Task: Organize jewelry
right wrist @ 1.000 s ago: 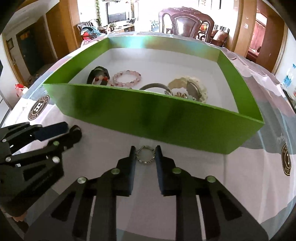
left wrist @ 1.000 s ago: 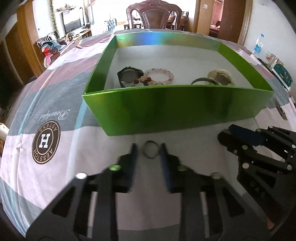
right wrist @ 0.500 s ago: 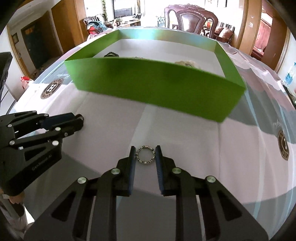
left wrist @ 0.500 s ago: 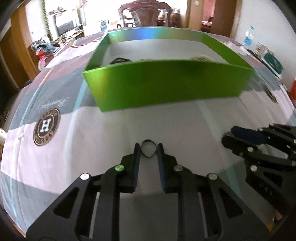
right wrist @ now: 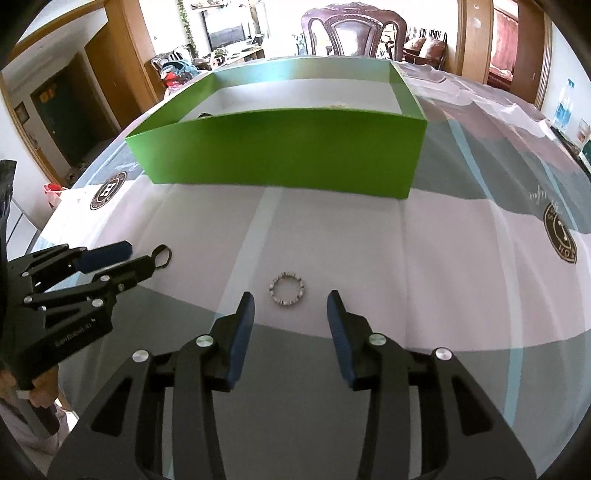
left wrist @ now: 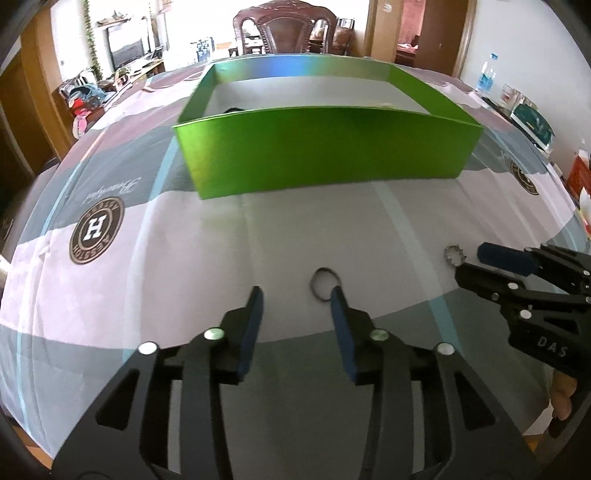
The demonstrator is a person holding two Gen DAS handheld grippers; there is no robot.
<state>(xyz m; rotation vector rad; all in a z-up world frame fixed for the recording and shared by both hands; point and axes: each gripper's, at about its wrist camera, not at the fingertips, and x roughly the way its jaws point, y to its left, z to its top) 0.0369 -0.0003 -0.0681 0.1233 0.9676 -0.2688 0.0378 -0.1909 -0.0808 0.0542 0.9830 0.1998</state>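
Left wrist view. Left gripper (left wrist: 295,297) low over the tablecloth (left wrist: 229,236), jaws spread wide apart, nothing between the pads. A thin dark ring (left wrist: 324,283) lies flat on the cloth just ahead of the fingertips; its near edge sits right at the tip of the right-hand finger (left wrist: 339,306), and contact cannot be judged. The green box (left wrist: 325,155) stands farther back on the table, well apart from the ring, open top; its near wall hides most of the contents, and only a sliver of something dark shows above the wall at left. At far right the right gripper (left wrist: 466,259) enters, with a beaded ring (left wrist: 454,254) on the cloth at its fingertips. A round brown "H" logo (left wrist: 96,230) is printed on the cloth at left. A carved wooden chair (left wrist: 284,27) stands beyond the table.

Right wrist view. Right gripper (right wrist: 291,303) jaws wide apart, empty. The beaded ring (right wrist: 288,294), silver with dark stones, lies flat on the cloth between and slightly ahead of the two fingertips, touching neither. The green box (right wrist: 280,153) is beyond it, well apart. At left the left gripper (right wrist: 142,256) appears, jaws parted, with the thin dark ring (right wrist: 162,256) resting against the tip of its nearer finger. Both rings are outside the box, on the cloth.
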